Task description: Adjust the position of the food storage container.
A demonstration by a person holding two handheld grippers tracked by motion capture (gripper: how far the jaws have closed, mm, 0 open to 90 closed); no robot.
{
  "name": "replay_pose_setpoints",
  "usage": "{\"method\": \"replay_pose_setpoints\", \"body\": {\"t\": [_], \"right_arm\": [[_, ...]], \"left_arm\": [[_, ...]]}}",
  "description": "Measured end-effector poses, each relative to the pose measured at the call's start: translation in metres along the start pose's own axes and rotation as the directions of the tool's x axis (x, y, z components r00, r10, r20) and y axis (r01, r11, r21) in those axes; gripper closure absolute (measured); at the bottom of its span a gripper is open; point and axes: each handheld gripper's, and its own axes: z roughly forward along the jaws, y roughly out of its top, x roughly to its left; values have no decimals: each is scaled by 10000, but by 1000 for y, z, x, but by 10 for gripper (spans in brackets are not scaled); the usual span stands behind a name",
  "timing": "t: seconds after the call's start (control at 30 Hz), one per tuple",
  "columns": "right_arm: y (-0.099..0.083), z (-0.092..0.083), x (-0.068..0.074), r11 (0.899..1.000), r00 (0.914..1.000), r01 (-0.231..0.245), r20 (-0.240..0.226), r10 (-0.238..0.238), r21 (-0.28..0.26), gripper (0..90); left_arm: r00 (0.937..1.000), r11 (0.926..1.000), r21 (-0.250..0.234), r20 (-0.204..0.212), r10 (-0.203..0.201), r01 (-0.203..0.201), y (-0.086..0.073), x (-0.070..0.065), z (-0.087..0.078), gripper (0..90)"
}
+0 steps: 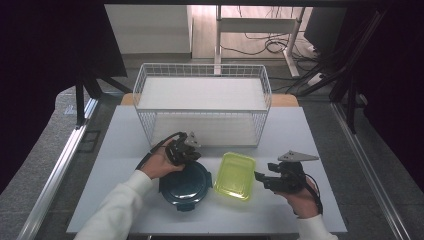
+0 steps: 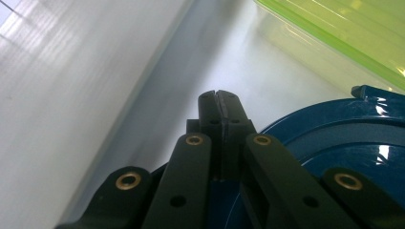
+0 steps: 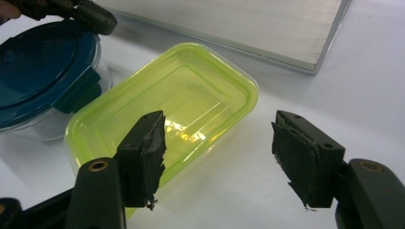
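Note:
A round container with a dark blue lid (image 1: 185, 184) (image 2: 344, 143) (image 3: 38, 67) stands on the white table near the front. My left gripper (image 1: 190, 156) (image 2: 219, 98) is shut at the lid's far rim, and nothing shows between its tips. It also appears at the top left of the right gripper view (image 3: 102, 24). Just right of the round container lies an empty yellow-green rectangular container (image 1: 235, 175) (image 2: 344, 33) (image 3: 181, 100). My right gripper (image 1: 257, 176) (image 3: 217, 143) is open, low over the table at that container's right edge, with nothing between its jaws.
A white wire basket (image 1: 202, 102) with a white board (image 3: 248, 24) inside stands at the back of the table (image 1: 300, 135), just behind both containers. Bare tabletop lies to the left and right of them. Dark stands and cables surround the table.

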Motion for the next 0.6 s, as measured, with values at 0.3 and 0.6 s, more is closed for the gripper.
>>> {"method": "replay_pose_setpoints", "body": {"t": [0.3, 0.6], "right_arm": [[0, 0, 2, 10000, 10000, 44, -34, -44, 16, 355], [0, 0, 3, 10000, 10000, 41, -53, -40, 20, 355]], "left_arm": [[9994, 9993, 173, -9, 344, -344, -5, -15, -7, 900], [9983, 9991, 184, 441, 381, -389, -9, -25, -11, 900]]}}
